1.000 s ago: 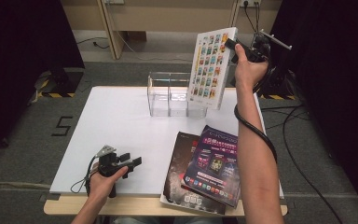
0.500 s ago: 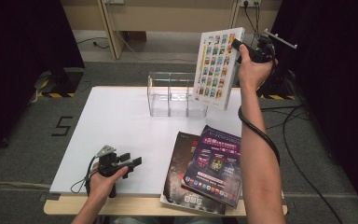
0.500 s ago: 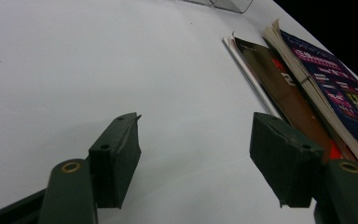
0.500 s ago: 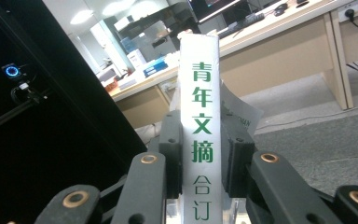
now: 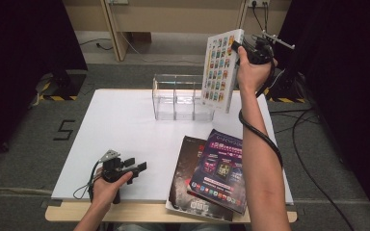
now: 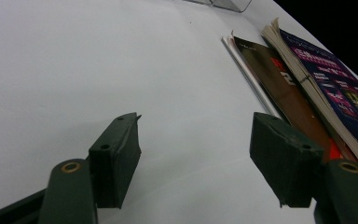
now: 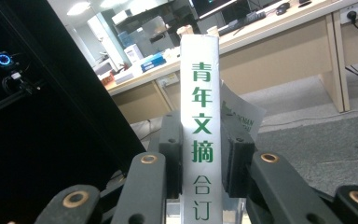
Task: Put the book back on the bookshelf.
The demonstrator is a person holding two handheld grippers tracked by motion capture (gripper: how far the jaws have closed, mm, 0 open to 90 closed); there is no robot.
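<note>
Near left, the left gripper (image 5: 134, 169) rests on the white table (image 5: 125, 125), jaws wide apart and holding nothing. Two magazines (image 5: 212, 173) lie near right. Far right, the right gripper (image 5: 243, 46) clamps a thick book (image 5: 220, 70) upright, lifted over the clear organizer (image 5: 178, 98).

Book (image 5: 220, 70) clamped in right tongs (image 7: 200, 154): glossy printed cover, smooth white paper spine. Tong pads (image 6: 121, 154): matt dark rubbery facing, scuffed edges; arms matt dark plastic with brass-looking rivets. Worktop (image 5: 120, 130) under left tongs (image 6: 200, 158): smooth matt white sheet. Rack (image 5: 178, 96) below the right tongs: clear glossy plastic. Magazines (image 5: 217, 171) right of left tongs: glossy covers, rough paper page edges.
</note>
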